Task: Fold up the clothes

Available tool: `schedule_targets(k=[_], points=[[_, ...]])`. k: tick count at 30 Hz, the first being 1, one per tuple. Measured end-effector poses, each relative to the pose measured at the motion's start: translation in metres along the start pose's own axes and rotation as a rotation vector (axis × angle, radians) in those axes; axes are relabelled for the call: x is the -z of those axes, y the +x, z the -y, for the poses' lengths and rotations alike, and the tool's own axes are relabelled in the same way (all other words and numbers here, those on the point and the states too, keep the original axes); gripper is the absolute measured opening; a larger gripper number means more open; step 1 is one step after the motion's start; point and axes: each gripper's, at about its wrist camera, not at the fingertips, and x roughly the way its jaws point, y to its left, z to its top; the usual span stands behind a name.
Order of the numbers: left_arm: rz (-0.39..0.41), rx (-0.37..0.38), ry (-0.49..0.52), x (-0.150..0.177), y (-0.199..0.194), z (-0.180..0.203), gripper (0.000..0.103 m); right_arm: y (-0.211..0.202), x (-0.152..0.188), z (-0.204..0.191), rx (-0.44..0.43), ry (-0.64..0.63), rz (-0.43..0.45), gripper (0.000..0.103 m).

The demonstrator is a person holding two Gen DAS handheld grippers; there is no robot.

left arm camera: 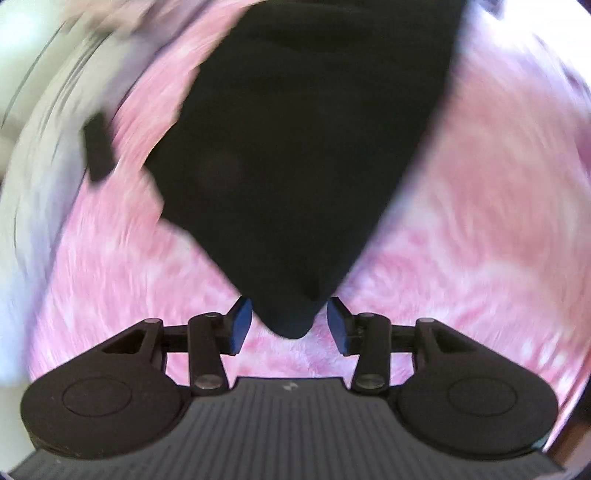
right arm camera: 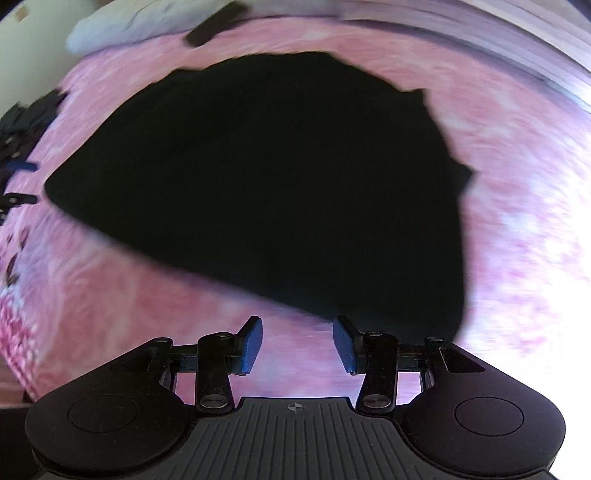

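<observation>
A black garment [left arm camera: 295, 155] lies on a pink patterned bedspread [left arm camera: 461, 229]. In the left wrist view one pointed corner of it reaches down between the blue pads of my left gripper [left arm camera: 290, 325], which is open and not pinching the cloth. In the right wrist view the garment [right arm camera: 266, 184] spreads wide ahead. My right gripper [right arm camera: 297, 341] is open and empty just short of the garment's near edge, over bare bedspread [right arm camera: 110, 302]. My left gripper shows at the left edge of the right wrist view [right arm camera: 14, 162]. Both views are motion-blurred.
A small flat black object [left arm camera: 98, 147] lies on the bedspread near its far edge, also in the right wrist view [right arm camera: 214, 24]. A white pillow or bedding [right arm camera: 122, 26] lies beyond it. Pale bedding [left arm camera: 40, 177] borders the left.
</observation>
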Motion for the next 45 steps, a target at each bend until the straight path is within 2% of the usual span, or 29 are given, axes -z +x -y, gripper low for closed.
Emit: schedule_targets(k=[3, 4, 5, 6, 10, 14, 16, 17, 18, 21, 22, 23, 25, 28, 32, 37, 39, 42, 43, 45], points=[[0.056, -0.057, 0.178, 0.01, 0.019, 0.022, 0.046, 0.005, -0.001, -0.04, 0.053, -0.073, 0.004, 0.048], [0.071, -0.082, 0.226, 0.013, 0.024, 0.028, 0.046, 0.008, -0.002, -0.049, 0.084, -0.118, 0.004, 0.058], [0.077, -0.112, 0.267, 0.016, 0.031, 0.033, 0.046, 0.01, -0.002, -0.062, 0.128, -0.185, 0.009, 0.073], [0.078, -0.14, 0.293, 0.019, 0.037, 0.036, 0.046, 0.012, -0.001, -0.072, 0.168, -0.25, 0.016, 0.077], [0.103, -0.181, 0.296, 0.027, 0.051, 0.038, 0.046, 0.034, 0.011, -0.102, 0.325, -0.536, -0.014, 0.078], [0.134, -0.206, 0.287, 0.034, 0.054, 0.031, 0.046, 0.062, 0.034, -0.093, 0.493, -0.798, -0.036, 0.078], [0.144, -0.209, 0.272, 0.036, 0.054, 0.028, 0.04, 0.075, 0.045, -0.083, 0.557, -0.895, -0.028, 0.078], [0.148, -0.21, 0.265, 0.037, 0.053, 0.027, 0.034, 0.081, 0.046, -0.077, 0.576, -0.915, -0.017, 0.078], [0.145, -0.209, 0.257, 0.036, 0.053, 0.027, 0.027, 0.086, 0.047, -0.07, 0.591, -0.927, -0.004, 0.077], [0.121, -0.197, 0.219, 0.03, 0.054, 0.025, 0.019, 0.091, 0.052, -0.047, 0.587, -0.931, 0.031, 0.077], [0.107, -0.19, 0.2, 0.027, 0.054, 0.022, 0.018, 0.092, 0.054, -0.039, 0.585, -0.931, 0.043, 0.067], [0.094, -0.185, 0.182, 0.022, 0.053, 0.02, 0.015, 0.088, 0.056, -0.036, 0.575, -0.918, 0.049, 0.041], [0.08, -0.178, 0.161, 0.016, 0.042, 0.019, 0.012, 0.076, 0.06, -0.032, 0.551, -0.886, 0.056, 0.029], [0.08, -0.165, 0.182, 0.013, 0.017, 0.026, 0.011, 0.058, 0.067, -0.025, 0.515, -0.837, 0.068, 0.023], [0.11, -0.103, 0.208, 0.009, -0.036, 0.053, 0.011, 0.016, 0.091, -0.019, 0.508, -0.812, 0.085, 0.023], [0.156, 0.092, 0.186, -0.003, -0.106, 0.114, 0.011, -0.028, 0.154, -0.004, 0.485, -0.8, 0.006, 0.023], [0.163, 0.165, 0.185, -0.006, -0.121, 0.141, 0.012, -0.042, 0.182, 0.003, 0.481, -0.784, -0.029, 0.023], [0.134, 0.257, 0.167, -0.009, -0.123, 0.163, 0.016, -0.045, 0.216, 0.005, 0.496, -0.753, -0.076, 0.023], [0.122, 0.283, 0.163, -0.008, -0.123, 0.165, 0.016, -0.042, 0.22, 0.005, 0.505, -0.745, -0.099, 0.025], [0.103, 0.328, 0.154, -0.004, -0.122, 0.16, 0.022, -0.037, 0.227, 0.005, 0.524, -0.729, -0.144, 0.039]])
